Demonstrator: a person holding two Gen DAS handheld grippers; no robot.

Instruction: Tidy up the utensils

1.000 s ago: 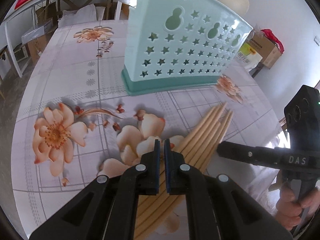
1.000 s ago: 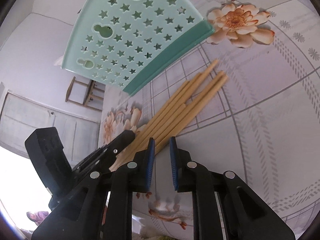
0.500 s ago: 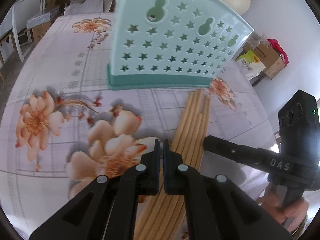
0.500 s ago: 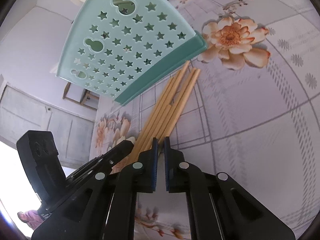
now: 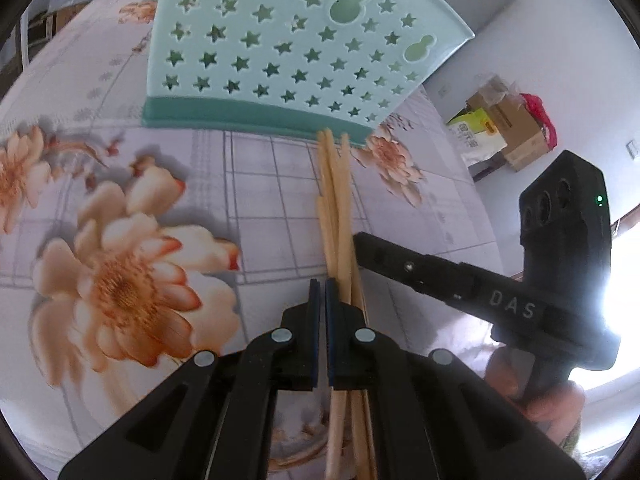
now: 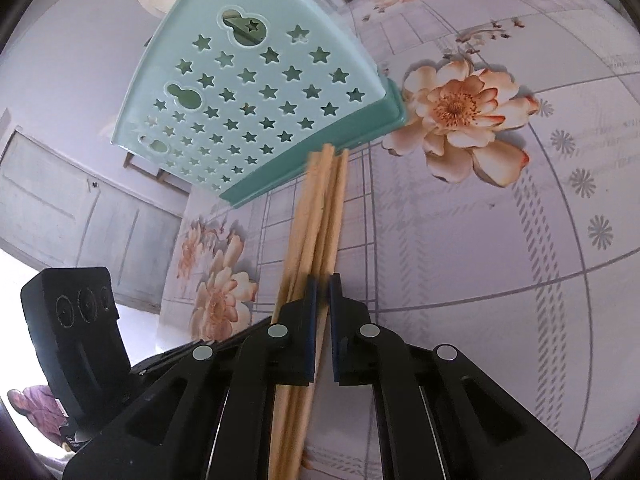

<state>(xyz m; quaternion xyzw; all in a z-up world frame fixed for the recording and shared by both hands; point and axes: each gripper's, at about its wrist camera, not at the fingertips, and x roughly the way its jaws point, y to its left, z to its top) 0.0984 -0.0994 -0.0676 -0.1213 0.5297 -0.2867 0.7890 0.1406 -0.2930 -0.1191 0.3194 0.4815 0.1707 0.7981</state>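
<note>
Pale wooden chopsticks [image 5: 334, 200] look smooth and matt. The teal holder [image 5: 280, 52] is smooth plastic; the surface [image 5: 120, 200] wears a glossy floral cover.

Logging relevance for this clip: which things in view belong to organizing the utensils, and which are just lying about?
Belongs to the job:
- wooden chopsticks, bunched on the table
- teal star-holed utensil holder
- left gripper and right gripper, both shut

Lying about:
- cardboard boxes on the floor
- floral tablecloth
</note>
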